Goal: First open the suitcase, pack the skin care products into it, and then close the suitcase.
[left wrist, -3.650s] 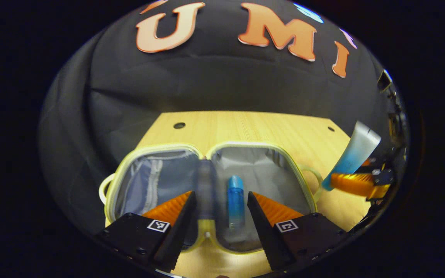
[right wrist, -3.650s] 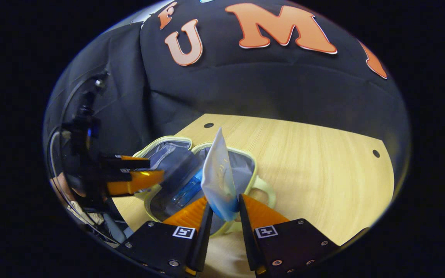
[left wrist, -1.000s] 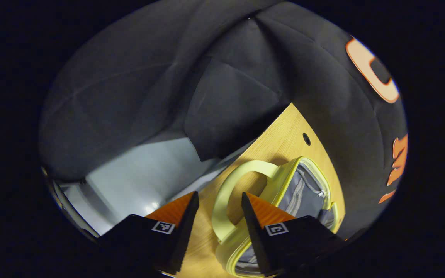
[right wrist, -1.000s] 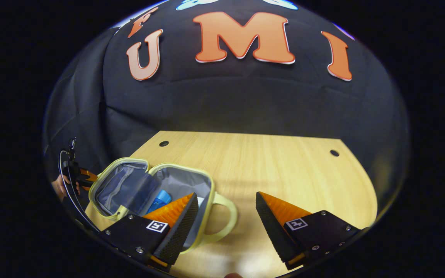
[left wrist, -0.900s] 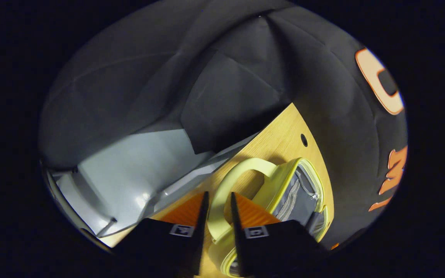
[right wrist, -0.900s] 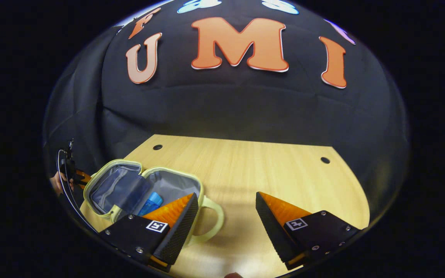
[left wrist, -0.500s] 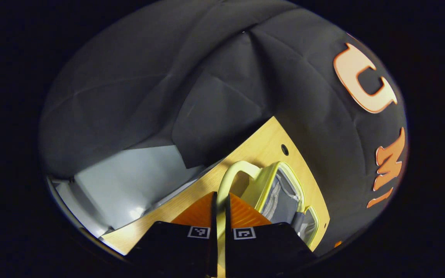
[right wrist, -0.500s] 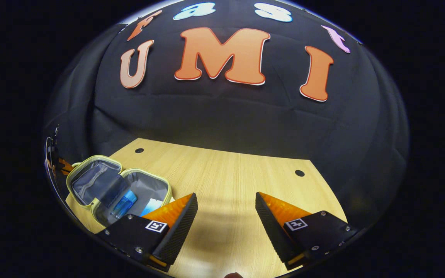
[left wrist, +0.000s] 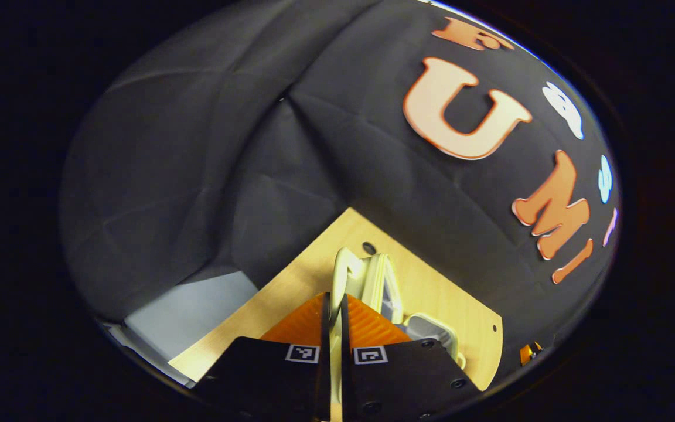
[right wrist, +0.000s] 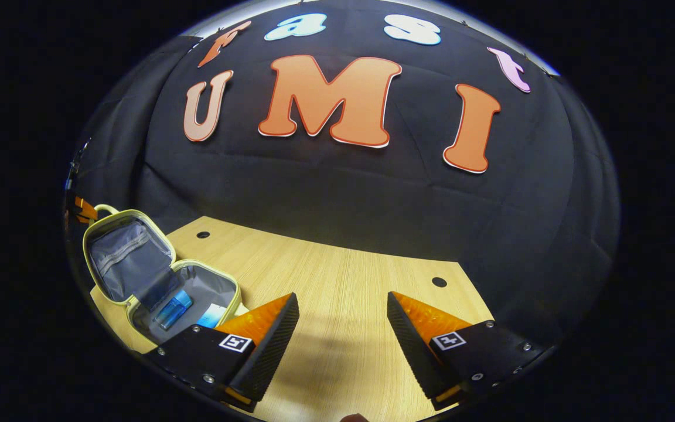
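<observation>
The suitcase (right wrist: pixel 138 275), pale yellow, half-raised lid pinched by left claw (left wrist: pixel 333 310); right claw (right wrist: pixel 342 319) spread.

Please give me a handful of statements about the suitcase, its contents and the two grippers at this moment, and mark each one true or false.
1. The left gripper is shut on the suitcase's handle. True.
2. The suitcase lies fully closed on the table. False: one half is raised on its hinge and the grey lining shows.
3. A blue bottle lies inside the lower half of the suitcase. True.
4. The right gripper holds a tube between its fingers. False: its jaws stand wide apart over bare table, with nothing between them.
5. The right gripper rests on the suitcase's rim. False: it is off to one side of the suitcase, apart from it.
</observation>
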A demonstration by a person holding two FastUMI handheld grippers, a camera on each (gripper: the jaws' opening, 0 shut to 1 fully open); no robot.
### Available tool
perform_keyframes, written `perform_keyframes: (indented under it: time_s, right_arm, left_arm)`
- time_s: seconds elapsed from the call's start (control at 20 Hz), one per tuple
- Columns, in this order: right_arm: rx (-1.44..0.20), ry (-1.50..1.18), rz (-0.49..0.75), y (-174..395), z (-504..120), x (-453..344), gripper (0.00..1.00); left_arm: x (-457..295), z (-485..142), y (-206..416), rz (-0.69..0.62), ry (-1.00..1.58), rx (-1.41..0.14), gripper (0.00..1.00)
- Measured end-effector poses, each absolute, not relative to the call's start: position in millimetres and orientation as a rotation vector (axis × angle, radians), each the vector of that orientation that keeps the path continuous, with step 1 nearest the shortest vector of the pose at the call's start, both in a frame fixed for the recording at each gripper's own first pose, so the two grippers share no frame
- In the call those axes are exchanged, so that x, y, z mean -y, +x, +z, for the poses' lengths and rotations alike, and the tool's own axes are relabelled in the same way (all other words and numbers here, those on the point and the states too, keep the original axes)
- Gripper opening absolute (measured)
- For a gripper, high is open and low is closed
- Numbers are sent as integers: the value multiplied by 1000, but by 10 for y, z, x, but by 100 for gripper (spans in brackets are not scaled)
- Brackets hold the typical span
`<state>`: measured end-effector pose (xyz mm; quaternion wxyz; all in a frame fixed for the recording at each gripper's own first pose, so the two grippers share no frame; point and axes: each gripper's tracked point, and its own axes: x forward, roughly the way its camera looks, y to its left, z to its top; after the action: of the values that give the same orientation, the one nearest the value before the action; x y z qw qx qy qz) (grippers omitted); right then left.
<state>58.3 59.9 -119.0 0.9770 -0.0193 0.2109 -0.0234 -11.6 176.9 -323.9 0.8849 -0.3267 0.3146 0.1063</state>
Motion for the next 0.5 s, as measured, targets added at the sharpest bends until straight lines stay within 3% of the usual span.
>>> perform_keyframes:
  time_s: [0.5]
  right_arm:
    - [-389,-69,-20,522,-1138,-372,96]
  left_arm:
    - [-547,-2261,120,19,-544,-568,7]
